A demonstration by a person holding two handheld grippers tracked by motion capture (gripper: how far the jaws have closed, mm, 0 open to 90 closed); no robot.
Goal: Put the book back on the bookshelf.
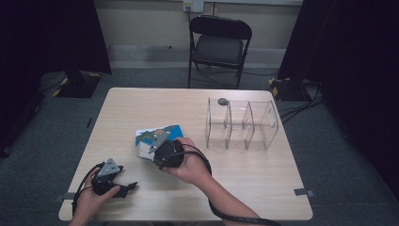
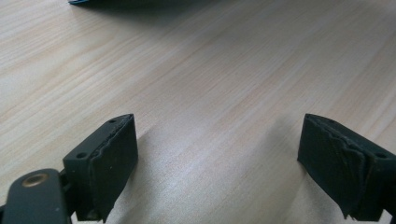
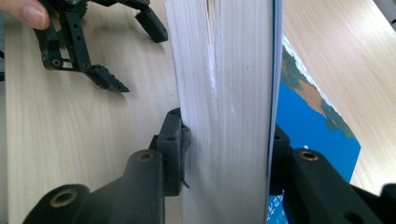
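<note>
Presently, at the near left corner of the wooden table (image 1: 263, 188), the left gripper (image 1: 123, 189) rests low over the tabletop in the person's left hand (image 1: 91, 200); its jaws stand apart with bare wood between them and nothing held, as the left gripper view confirms. Its pads (image 2: 114, 161) are clear of any object, and its cable loops beside the hand. Just beyond and to the right, near the table's centre, the right gripper (image 1: 149, 149) is held in the right hand (image 1: 190, 165) and is clenched on a thick book (image 1: 157, 134) with a blue illustrated cover. The right gripper view shows the book's white page block (image 3: 224, 116) standing edge-on between the jaws, one pad pressed on the pages' side and the other on the blue cover (image 3: 308, 126). In the high view the book is tilted, its near end raised in the grip; whether its far end touches the tabletop cannot be determined. Farther right, well apart from the book, a clear acrylic organizer (image 1: 242, 125) with three compartments stands on the table. A small dark round mark lies at its far left corner. Beyond the far edge, on the grey floor, stands a black folding chair (image 1: 219, 44).
</note>
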